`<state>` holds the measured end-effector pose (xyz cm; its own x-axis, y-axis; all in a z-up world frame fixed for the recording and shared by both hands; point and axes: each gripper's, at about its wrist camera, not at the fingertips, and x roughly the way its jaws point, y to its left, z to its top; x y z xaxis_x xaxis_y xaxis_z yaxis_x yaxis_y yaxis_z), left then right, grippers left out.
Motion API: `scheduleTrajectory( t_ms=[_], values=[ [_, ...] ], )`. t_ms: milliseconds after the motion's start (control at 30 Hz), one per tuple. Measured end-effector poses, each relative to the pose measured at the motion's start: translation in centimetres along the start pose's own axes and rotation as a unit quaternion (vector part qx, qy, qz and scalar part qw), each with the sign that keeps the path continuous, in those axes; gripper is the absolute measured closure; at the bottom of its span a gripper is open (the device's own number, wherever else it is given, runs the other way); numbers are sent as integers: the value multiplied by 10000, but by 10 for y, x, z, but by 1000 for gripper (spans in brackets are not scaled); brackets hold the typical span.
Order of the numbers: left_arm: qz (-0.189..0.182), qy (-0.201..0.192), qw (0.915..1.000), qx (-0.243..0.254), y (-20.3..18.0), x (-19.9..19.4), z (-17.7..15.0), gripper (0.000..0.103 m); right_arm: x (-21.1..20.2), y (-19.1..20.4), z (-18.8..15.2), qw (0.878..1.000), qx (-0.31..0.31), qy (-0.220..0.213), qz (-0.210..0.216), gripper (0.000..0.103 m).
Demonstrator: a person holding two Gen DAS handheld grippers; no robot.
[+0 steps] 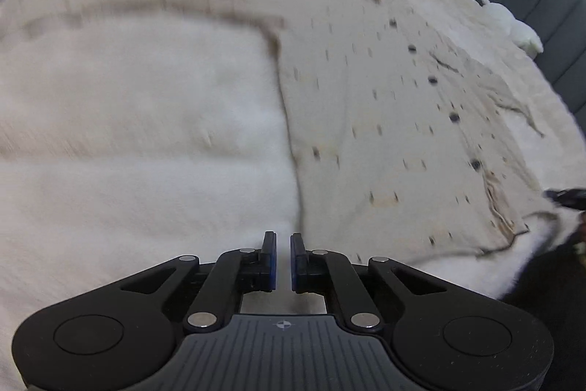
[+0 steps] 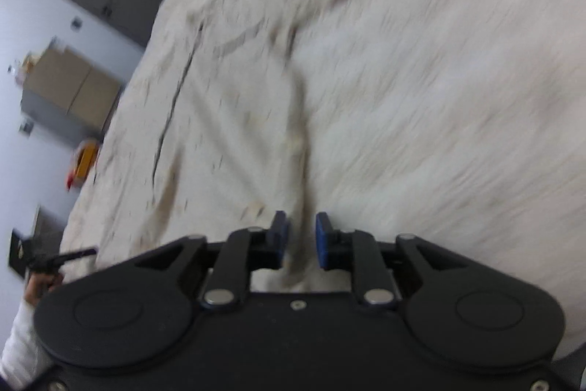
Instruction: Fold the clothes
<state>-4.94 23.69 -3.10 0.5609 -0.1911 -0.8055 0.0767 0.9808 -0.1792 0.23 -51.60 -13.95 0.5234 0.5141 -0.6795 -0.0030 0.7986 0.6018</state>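
Note:
A cream button-up shirt (image 1: 384, 105) with small dark marks and dark buttons lies spread flat on a white fuzzy blanket (image 1: 139, 120). My left gripper (image 1: 283, 255) hovers above the shirt's left side edge near its hem, jaws slightly apart with nothing between them. In the right wrist view the shirt (image 2: 219, 105) is blurred; its side edge (image 2: 298, 141) runs down into my right gripper (image 2: 302, 239), whose jaws stand partly open around that edge without pinching it. The other gripper (image 2: 62, 259) shows at the far left.
A grey padded headboard (image 1: 542, 2) lies beyond the blanket, with a white cloth lump (image 1: 512, 28) beside it. In the right wrist view, cardboard boxes (image 2: 73, 87) on a grey cabinet and an orange object (image 2: 86, 160) stand by the wall past the bed edge.

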Motion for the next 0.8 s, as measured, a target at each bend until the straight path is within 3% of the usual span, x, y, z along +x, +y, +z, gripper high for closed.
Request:
scheduleTrajectory(
  t_ms=[67, 133, 233, 333, 467, 567, 600, 633, 667, 800],
  values=[
    [265, -485, 9984, -117, -9, -11, 10, 57, -15, -19, 21, 9971, 347, -630, -264, 58],
    [154, -851, 9956, -357, -20, -13, 18, 54, -21, -40, 41, 9901, 723, -1109, -472, 55],
    [-173, -1144, 9918, -536, -46, -1, 23, 52, -23, -93, 80, 9663, 1650, -1855, -680, 55],
    [-456, -1134, 9913, -482, -80, 21, 26, 51, -15, -151, 121, 9347, 2592, -2345, -648, 55],
    [-567, -888, 9943, -142, -118, 49, 29, 51, 19, -201, 161, 9110, 3267, -2365, -861, 53],
    [-537, -680, 9962, 104, -138, 76, 32, 47, 36, -222, 176, 8894, 3584, -2752, -696, 54],
    [-547, -632, 9964, 125, -144, 83, 31, 47, 39, -224, 185, 8865, 3584, -2859, -621, 61],
    [-567, -543, 9968, 128, -148, 93, 32, 47, 41, -225, 195, 8880, 3516, -2906, -585, 85],
    [-575, -438, 9973, 130, -152, 104, 34, 47, 41, -223, 206, 8919, 3386, -2938, -592, 97],
    [-571, -190, 9979, 232, -162, 132, 37, 47, 12, -202, 249, 9133, 2444, -3190, -663, 98]
  ],
)
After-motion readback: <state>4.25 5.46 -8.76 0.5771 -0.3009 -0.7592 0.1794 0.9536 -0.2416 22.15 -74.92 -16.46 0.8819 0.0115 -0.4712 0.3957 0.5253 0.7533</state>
